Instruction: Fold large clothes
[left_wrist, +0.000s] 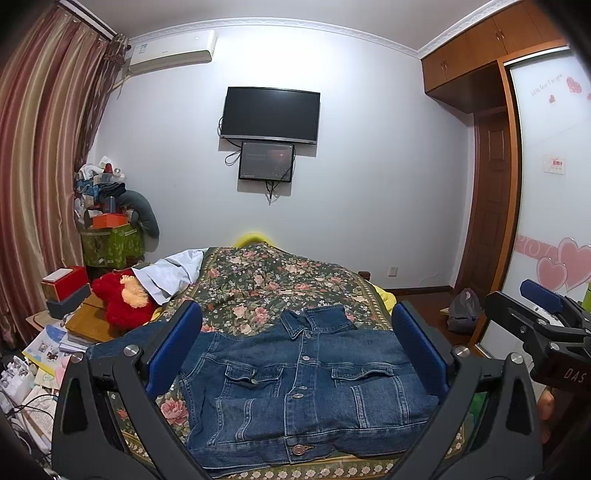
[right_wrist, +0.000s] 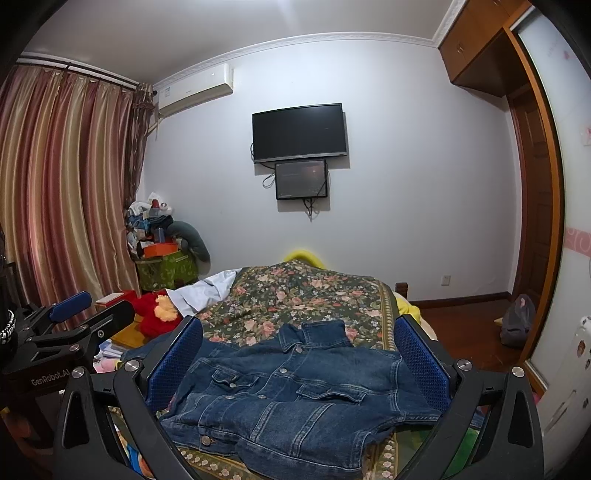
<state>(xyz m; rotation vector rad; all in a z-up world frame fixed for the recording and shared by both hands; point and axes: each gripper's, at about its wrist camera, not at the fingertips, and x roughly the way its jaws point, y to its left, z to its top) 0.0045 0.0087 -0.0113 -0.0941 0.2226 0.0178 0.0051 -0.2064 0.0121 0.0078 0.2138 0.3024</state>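
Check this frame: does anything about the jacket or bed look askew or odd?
Nothing alarming. The denim jacket lies front-up on the floral bedspread, its lower part rumpled with a sleeve folded across. Both grippers are open, holding nothing.

Black TV on wall, air conditioner above striped curtains, red plush toy bedside.

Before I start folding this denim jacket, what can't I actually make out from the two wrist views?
- Denim jacket: left sleeve hidden behind the left gripper finger, left wrist view.
- Jacket's near hem: cut off by the bottom edge and the right gripper frame, right wrist view.
- Jacket's back: hidden underneath, against the floral bedspread.
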